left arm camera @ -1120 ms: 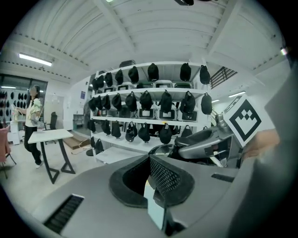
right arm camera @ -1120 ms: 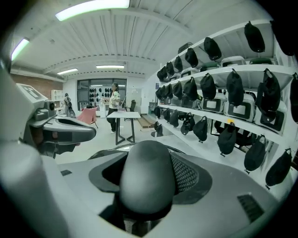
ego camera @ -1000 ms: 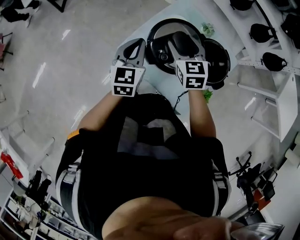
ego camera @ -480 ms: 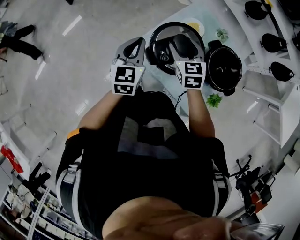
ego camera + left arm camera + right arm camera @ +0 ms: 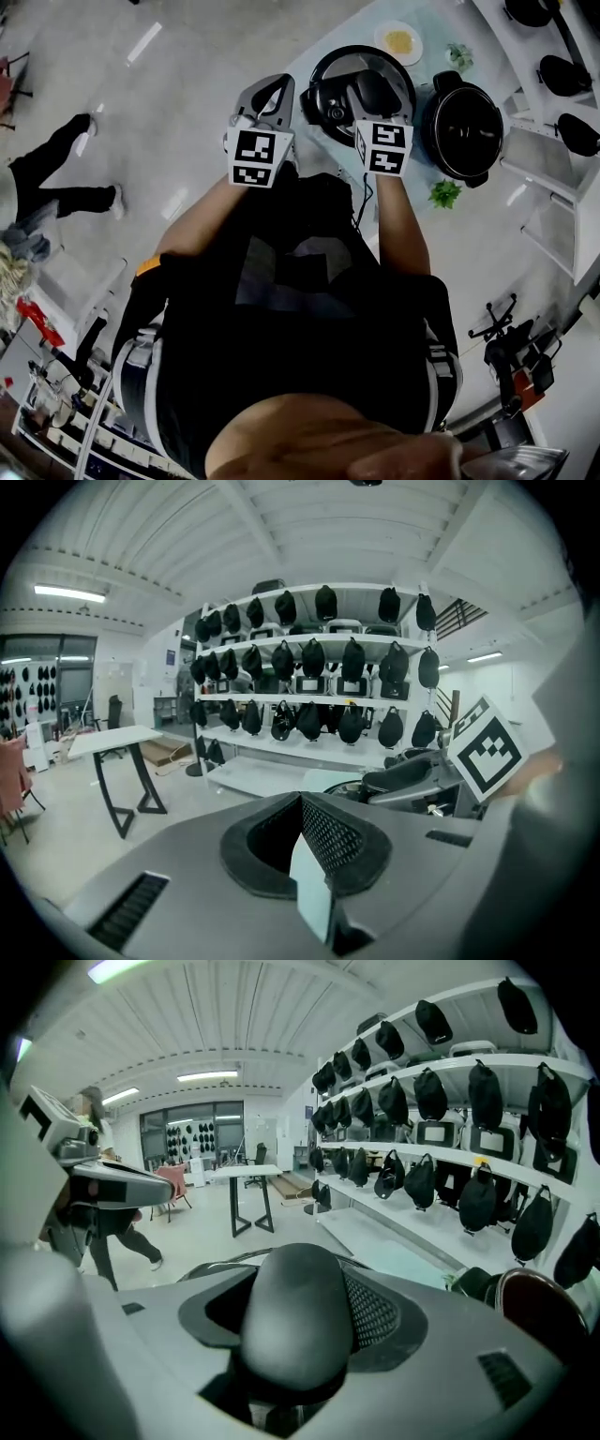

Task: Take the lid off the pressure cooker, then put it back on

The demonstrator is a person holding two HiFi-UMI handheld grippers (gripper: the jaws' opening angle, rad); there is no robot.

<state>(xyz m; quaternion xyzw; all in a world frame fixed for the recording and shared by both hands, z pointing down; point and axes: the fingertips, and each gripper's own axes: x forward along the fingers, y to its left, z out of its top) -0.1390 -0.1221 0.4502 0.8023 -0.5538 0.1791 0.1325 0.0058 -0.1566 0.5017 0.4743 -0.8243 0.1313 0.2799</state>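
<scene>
The round black lid (image 5: pixel 330 86) hangs in the air left of the open pressure cooker pot (image 5: pixel 466 117), which stands on the pale table (image 5: pixel 412 202). My right gripper (image 5: pixel 367 91) is shut on the lid's dark rounded handle (image 5: pixel 295 1316), which fills the space between its jaws. The pot's dark rim (image 5: pixel 534 1312) shows at that view's right edge. My left gripper (image 5: pixel 267 96) is held left of the lid, apart from it, its jaws shut on nothing; the left gripper view shows its pads (image 5: pixel 328 841) pressed together and the lid (image 5: pixel 403 780) off to the right.
A small plate with yellow food (image 5: pixel 398 40) and two little green plants (image 5: pixel 443 193) (image 5: pixel 459 53) sit on the table around the pot. White shelves with several black helmets (image 5: pixel 562 70) line the right. A person (image 5: pixel 56 178) walks on the floor at left.
The lid, held by my right gripper, has come away from above the pot to its left; the pot now lies fully uncovered. My left gripper kept its place beside it.
</scene>
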